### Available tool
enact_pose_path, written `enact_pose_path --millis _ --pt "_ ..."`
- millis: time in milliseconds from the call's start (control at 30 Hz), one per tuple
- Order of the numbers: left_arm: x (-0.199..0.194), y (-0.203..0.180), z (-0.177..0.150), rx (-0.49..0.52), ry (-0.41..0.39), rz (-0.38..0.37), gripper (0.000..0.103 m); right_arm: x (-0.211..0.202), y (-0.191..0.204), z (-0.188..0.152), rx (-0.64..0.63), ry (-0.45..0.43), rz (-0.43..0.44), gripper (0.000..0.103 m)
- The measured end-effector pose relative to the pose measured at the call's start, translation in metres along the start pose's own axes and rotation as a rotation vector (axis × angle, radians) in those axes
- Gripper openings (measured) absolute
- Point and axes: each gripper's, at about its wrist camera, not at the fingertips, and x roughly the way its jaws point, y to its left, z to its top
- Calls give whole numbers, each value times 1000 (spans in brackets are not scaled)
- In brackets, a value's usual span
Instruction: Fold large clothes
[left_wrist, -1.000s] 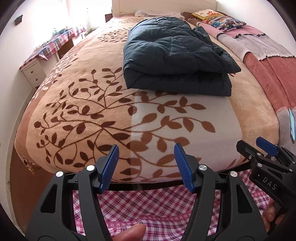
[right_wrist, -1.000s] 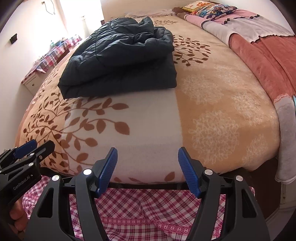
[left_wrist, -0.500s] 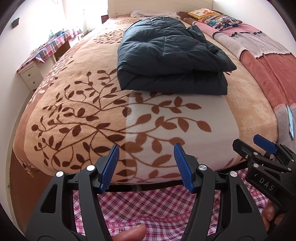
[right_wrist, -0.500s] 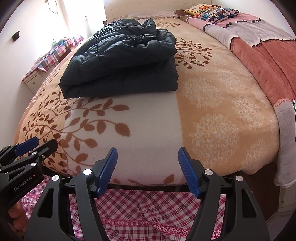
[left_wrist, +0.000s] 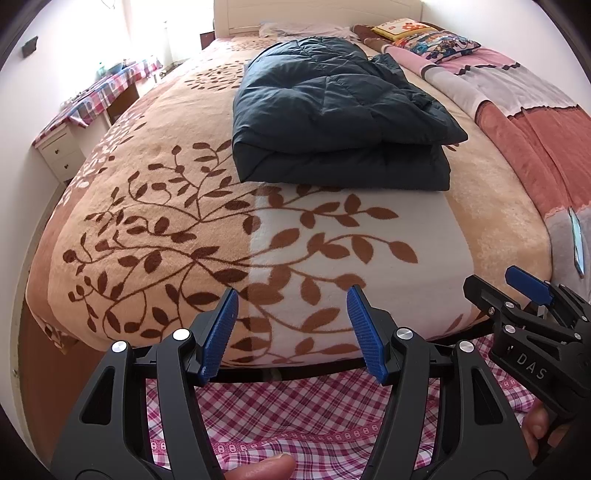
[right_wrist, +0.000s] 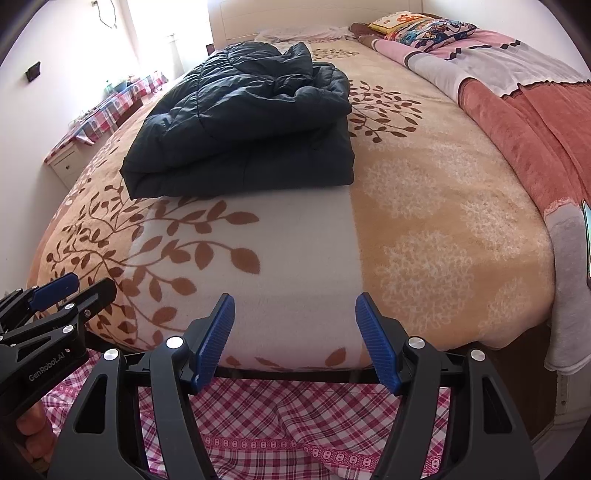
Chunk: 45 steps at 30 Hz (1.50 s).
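We find the left claw (left_wrist: 291, 334) wide open and holding nothing; the right claw (right_wrist: 295, 338) likewise. Both are held side by side at the foot of the bed (left_wrist: 155, 206), clear of the blanket. The jacket (left_wrist: 332, 122) lies well ahead of both claws, ahead-right of the left, ahead-left of the right (right_wrist: 243, 125). It sits as a compact layered bundle, edges fairly square. We judge folding essentially complete; at most, minor tidying of the upper layer remains.
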Motion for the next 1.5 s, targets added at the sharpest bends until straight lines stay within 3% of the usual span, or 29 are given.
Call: enact_pose_path --millis 1500 --pt "-3 2 1 -5 -1 -7 61 1 6 0 -30 6 -11 67"
